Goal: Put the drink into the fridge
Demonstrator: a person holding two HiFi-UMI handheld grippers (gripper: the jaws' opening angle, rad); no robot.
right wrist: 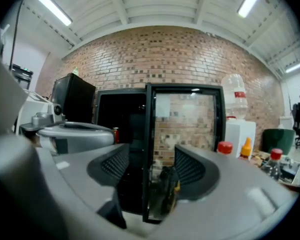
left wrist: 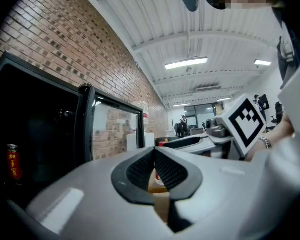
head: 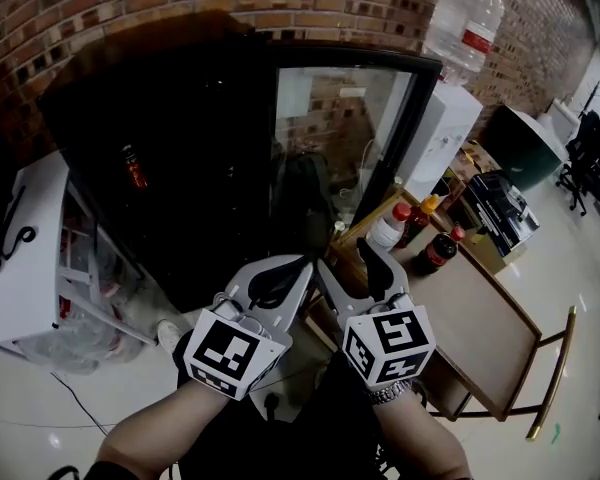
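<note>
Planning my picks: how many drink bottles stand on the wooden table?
3: a white red-capped bottle nearest the fridge door, an orange-capped bottle just behind it, a dark red-capped bottle to their right. More may be hidden.

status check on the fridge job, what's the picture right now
Left gripper shut, empty; right gripper open, empty. Red-capped dark drink on the table, not picked. Fridge door open, nothing seen in the way.

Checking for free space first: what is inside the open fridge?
One red drink stands inside the fridge, at left. The rest of the interior is too dark to see.
</note>
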